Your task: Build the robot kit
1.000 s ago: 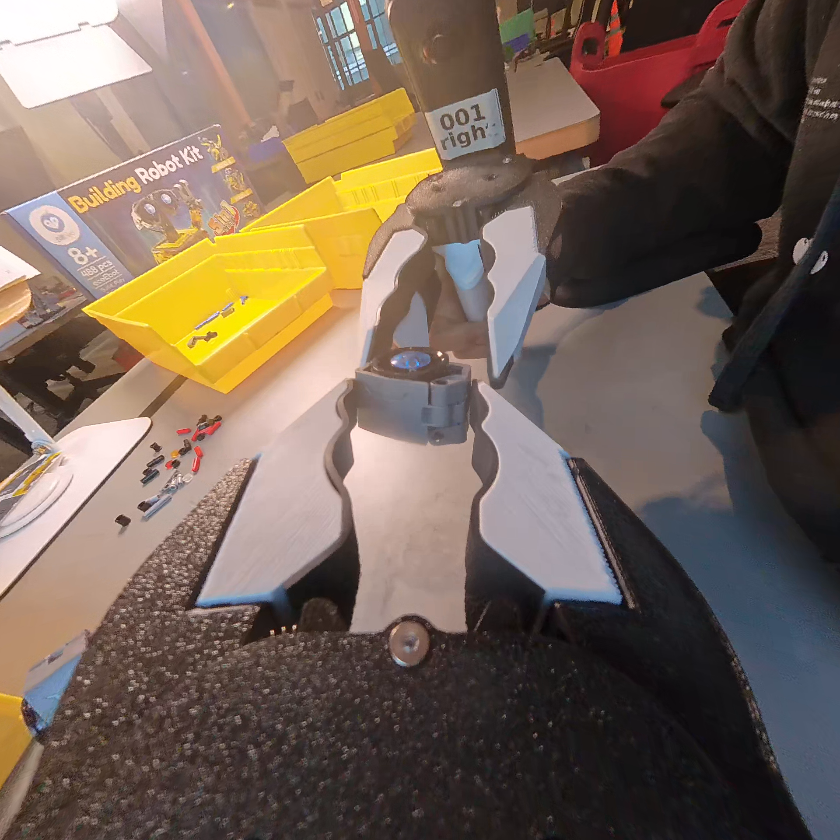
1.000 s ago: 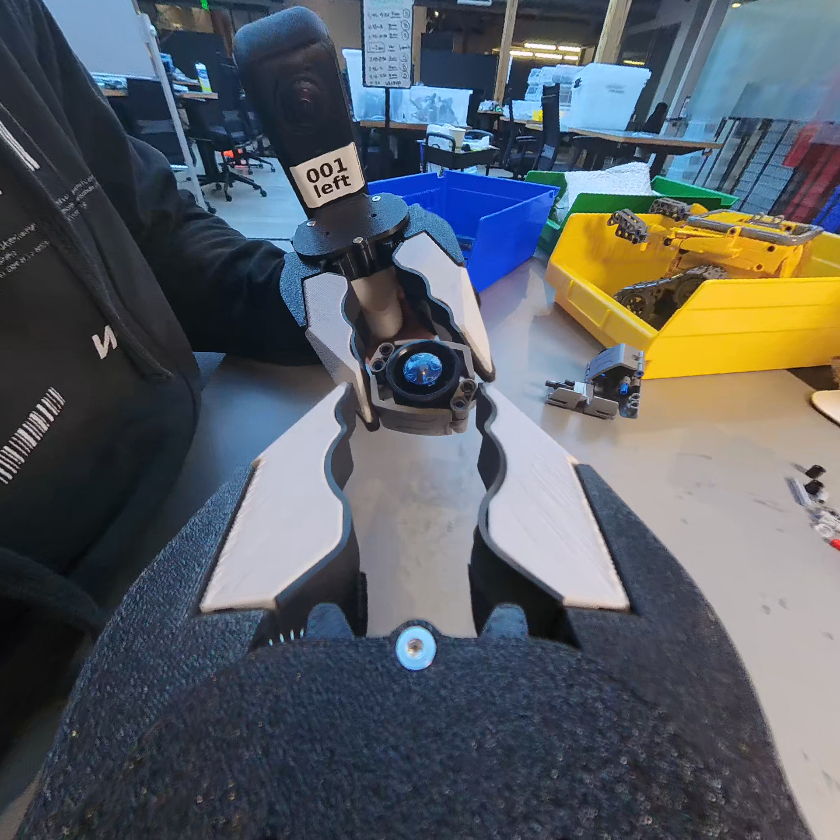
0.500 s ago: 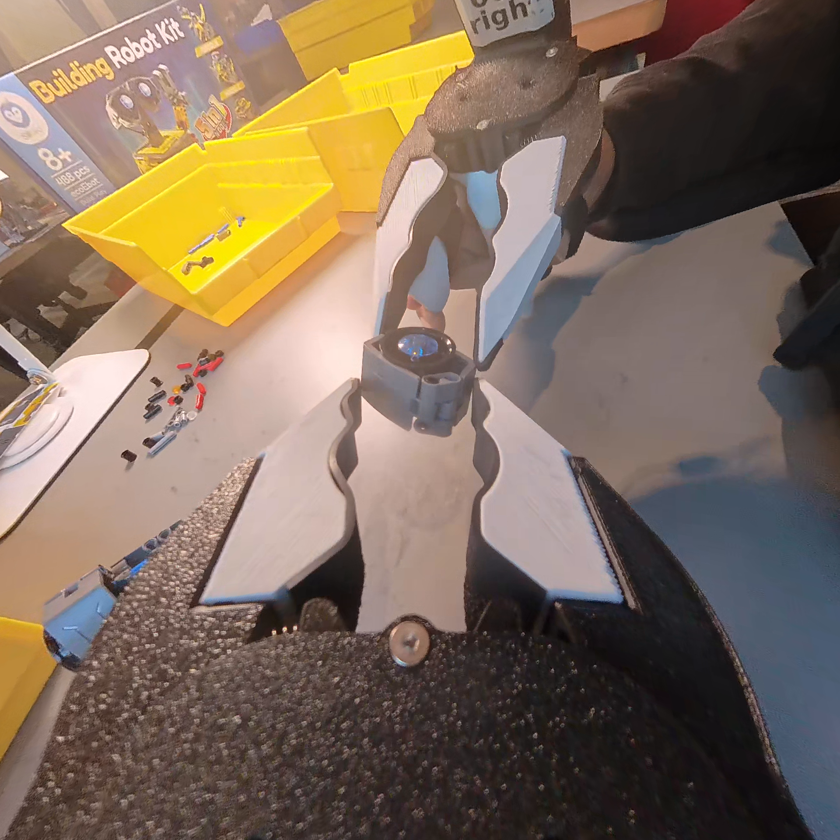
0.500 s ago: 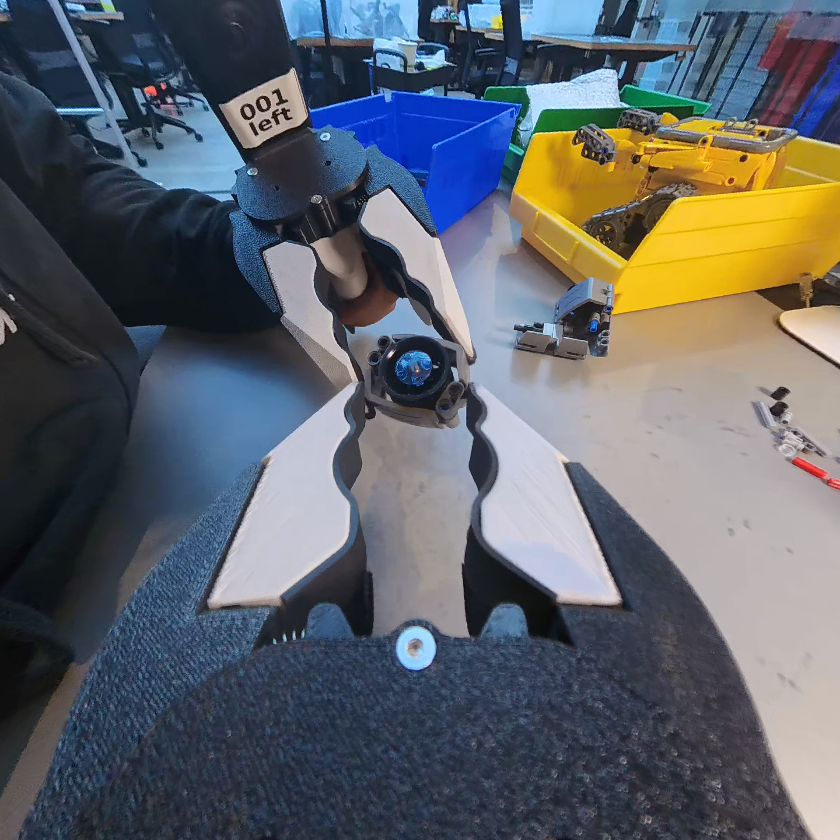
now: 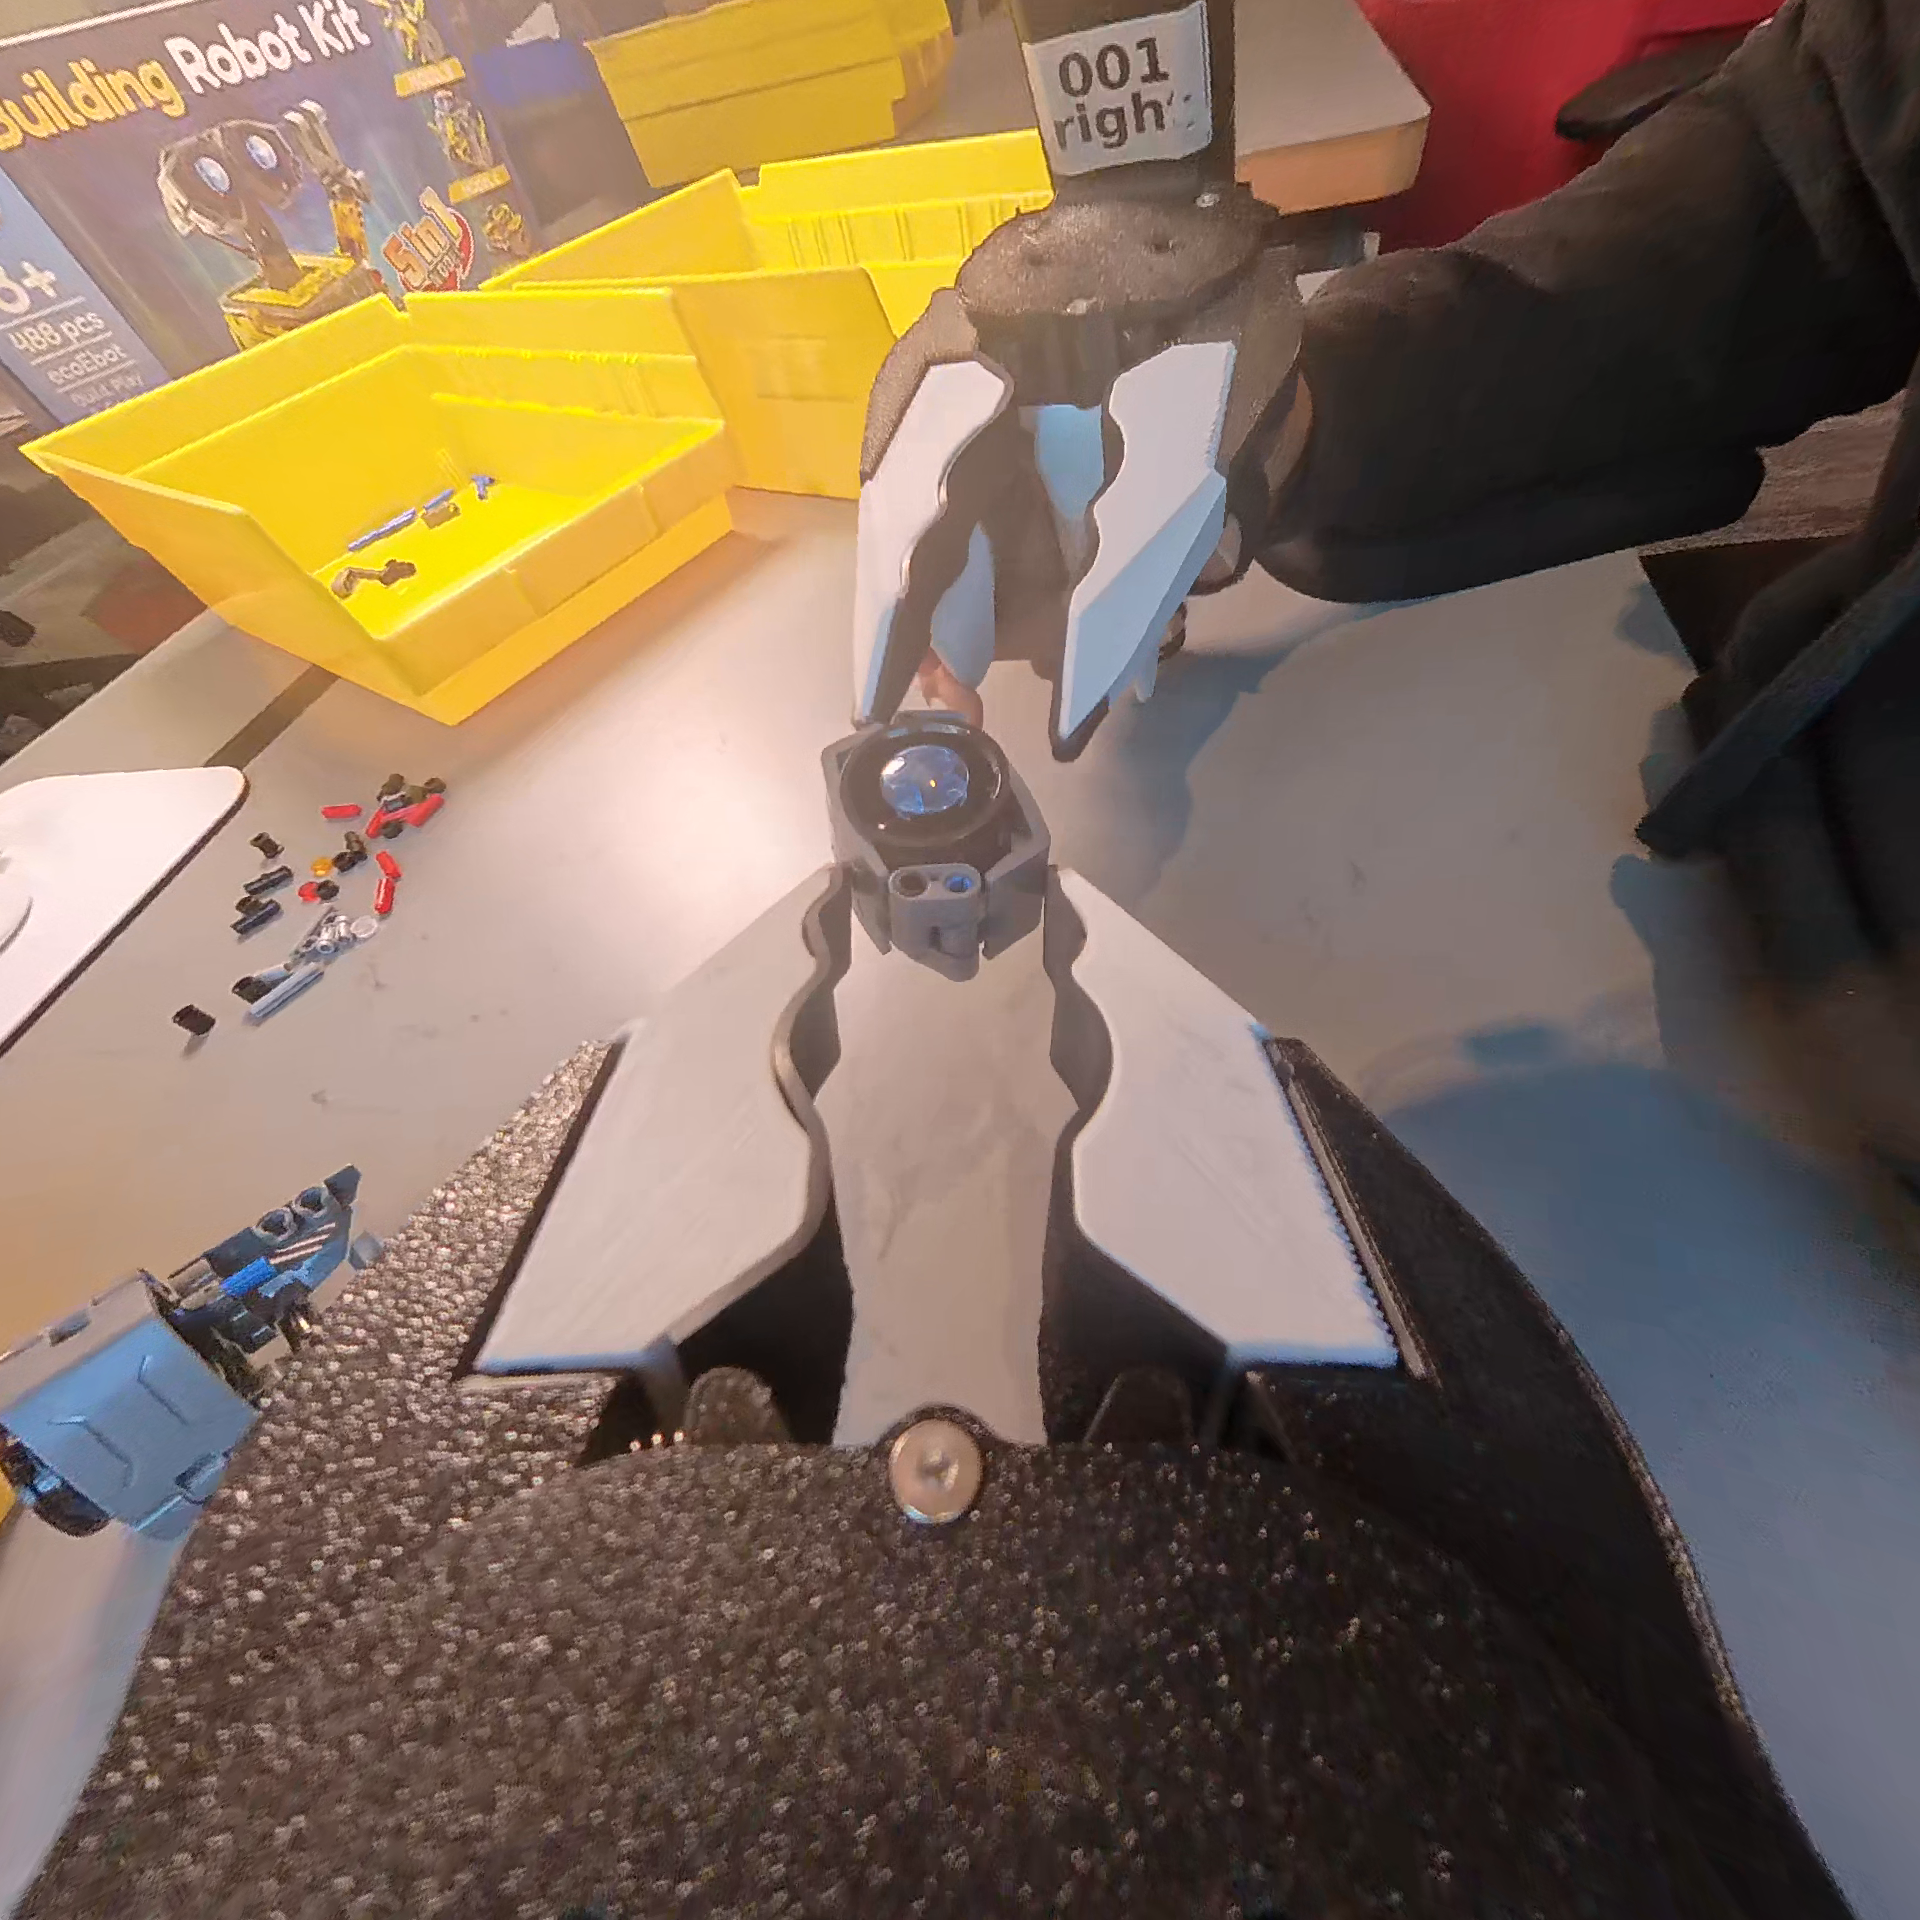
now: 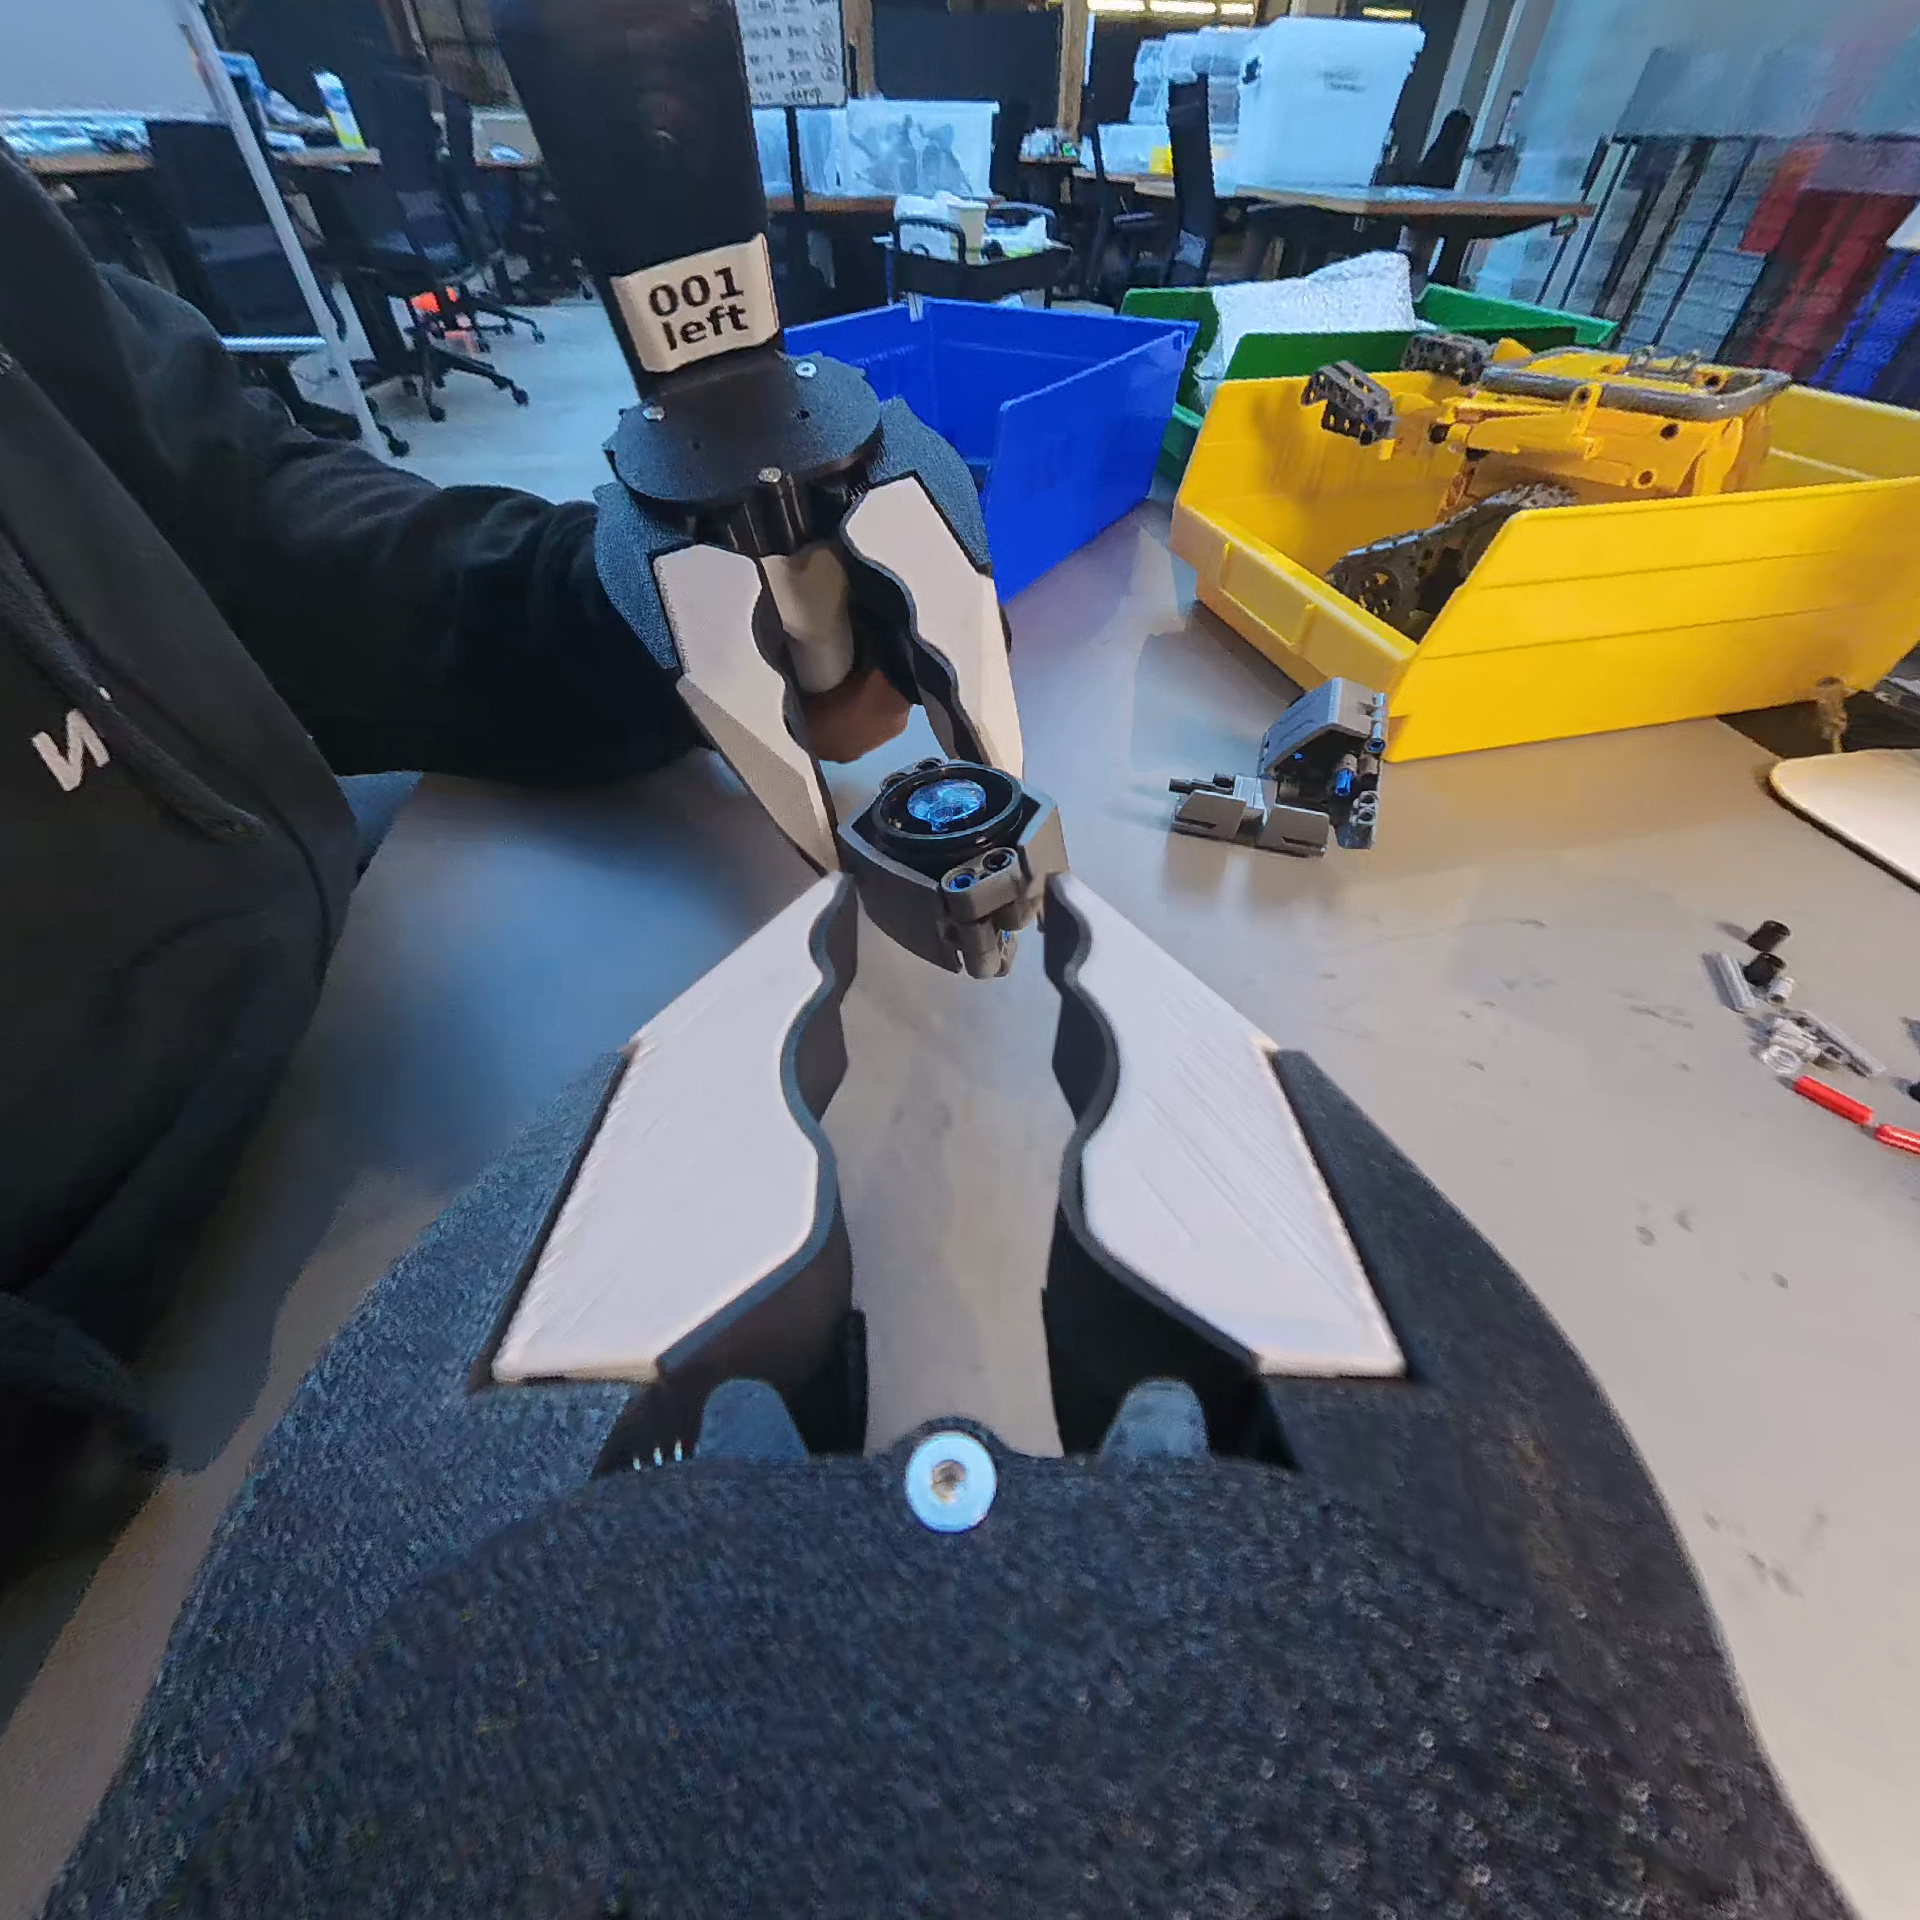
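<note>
Tips of the left gripper (image 5: 945, 896) are pinching a small grey block (image 5: 935, 831) with a round blue lens on top, at the centre of the left wrist view. The gap is narrow and both tips are pressing against the block's sides. The block is tilting slightly and sitting just above the grey table (image 5: 1403, 935).

In the right wrist view the right gripper (image 6: 948, 883) is also standing narrow, with the block (image 6: 951, 842) between its tips. Seen from the left wrist view, one of its fingers (image 5: 904, 540) is touching the block's far rim, while the other is looking just clear. I cannot tell whether this gripper is actually gripping. The two grippers are facing each other, each held by a hand in a black sleeve (image 6: 416, 623).

Small red and black parts (image 5: 332, 873) are lying loose at middle left of the left view, near a yellow bin (image 5: 260, 540). In the right view, a grey part (image 6: 1288, 779) is lying right of centre, beside a yellow bin holding a yellow model (image 6: 1610, 623). A blue bin (image 6: 1039, 416) is standing behind.
</note>
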Tool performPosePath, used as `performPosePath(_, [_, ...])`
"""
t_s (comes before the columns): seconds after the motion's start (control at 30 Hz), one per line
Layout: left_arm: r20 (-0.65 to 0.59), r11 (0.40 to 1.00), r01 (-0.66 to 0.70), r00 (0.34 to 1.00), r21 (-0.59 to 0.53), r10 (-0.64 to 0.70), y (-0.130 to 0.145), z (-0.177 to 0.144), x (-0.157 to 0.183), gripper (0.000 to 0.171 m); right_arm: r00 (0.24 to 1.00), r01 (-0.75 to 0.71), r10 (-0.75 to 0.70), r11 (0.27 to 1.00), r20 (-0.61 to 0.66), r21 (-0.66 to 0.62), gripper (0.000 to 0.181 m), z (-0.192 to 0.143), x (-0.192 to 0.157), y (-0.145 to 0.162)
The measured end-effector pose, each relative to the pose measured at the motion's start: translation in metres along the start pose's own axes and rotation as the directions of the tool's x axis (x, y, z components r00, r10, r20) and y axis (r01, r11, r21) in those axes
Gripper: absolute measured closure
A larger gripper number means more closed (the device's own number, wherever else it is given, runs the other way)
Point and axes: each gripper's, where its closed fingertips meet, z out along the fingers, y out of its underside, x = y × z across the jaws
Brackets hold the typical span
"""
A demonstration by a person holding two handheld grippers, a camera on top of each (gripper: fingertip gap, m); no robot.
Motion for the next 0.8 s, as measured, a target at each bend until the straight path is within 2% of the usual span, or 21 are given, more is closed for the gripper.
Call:
performPosePath(0.17, [-0.038,0.999,0.034,0.999,0.035,-0.032,-0.004,-0.003,0.003,0.135,0.997,0.075,-0.075,0.997,0.034,-0.009,0.129,0.001,-0.008,0.003])
performPosePath(0.3, [-0.1,0.999,0.029,0.995,0.012,-0.028,0.0,0.001,0.017,0.135,0.98,0.197,-0.194,0.978,0.051,-0.068,0.128,0.006,-0.018,0.013])
performPosePath(0.37, [-0.13,1.0,0.019,0.991,-0.012,-0.02,0.004,0.004,0.023,0.135,0.963,0.268,-0.262,0.957,0.063,-0.107,0.129,0.007,-0.021,0.02])
performPosePath(0.5, [-0.166,0.998,0.003,0.986,-0.057,-0.012,0.012,0.008,0.031,0.135,0.936,0.351,-0.345,0.92,0.067,-0.174,0.143,0.005,-0.021,0.032])
performPosePath(0.8, [-0.121,0.99,-0.028,0.993,-0.136,0.012,0.026,0.011,0.026,0.138,0.938,0.347,-0.342,0.904,0.065,-0.251,0.147,0.006,-0.014,0.046])
